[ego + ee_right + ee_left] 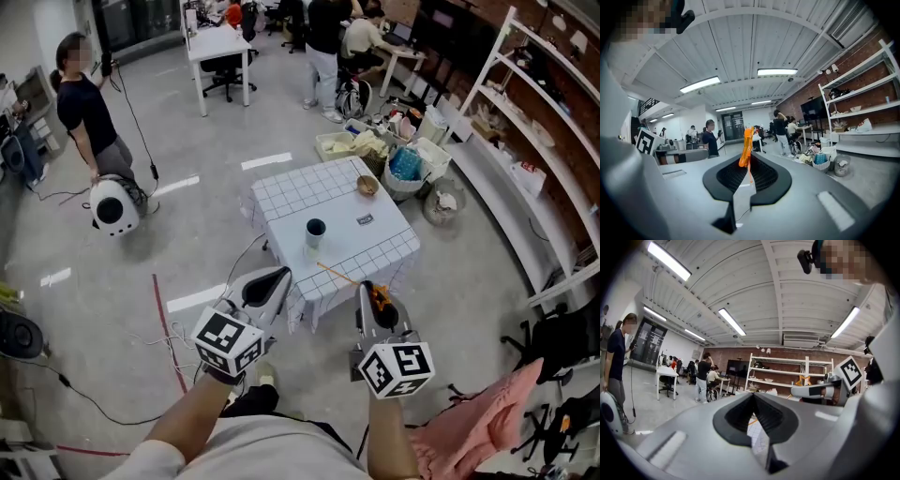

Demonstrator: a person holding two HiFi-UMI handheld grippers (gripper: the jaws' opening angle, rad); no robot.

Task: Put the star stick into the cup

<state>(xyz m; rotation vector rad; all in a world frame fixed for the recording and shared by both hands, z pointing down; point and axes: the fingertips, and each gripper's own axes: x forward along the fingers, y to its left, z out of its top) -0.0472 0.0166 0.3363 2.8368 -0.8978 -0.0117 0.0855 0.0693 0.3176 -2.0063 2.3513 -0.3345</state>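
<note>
While clamping the star stick (342, 277) by its orange star end, holds it in the right gripper (373, 292) above the table's (384, 246) near edge. Long axis aimed far-left at the cup (315, 232), tip short of it. Left gripper (277, 276) jaws together, empty, near left.

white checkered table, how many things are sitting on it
3: a dark round cup near the middle, a small brown bowl at the far edge, a small black label right of the cup.

Head view downward; others seemingly upward
</note>
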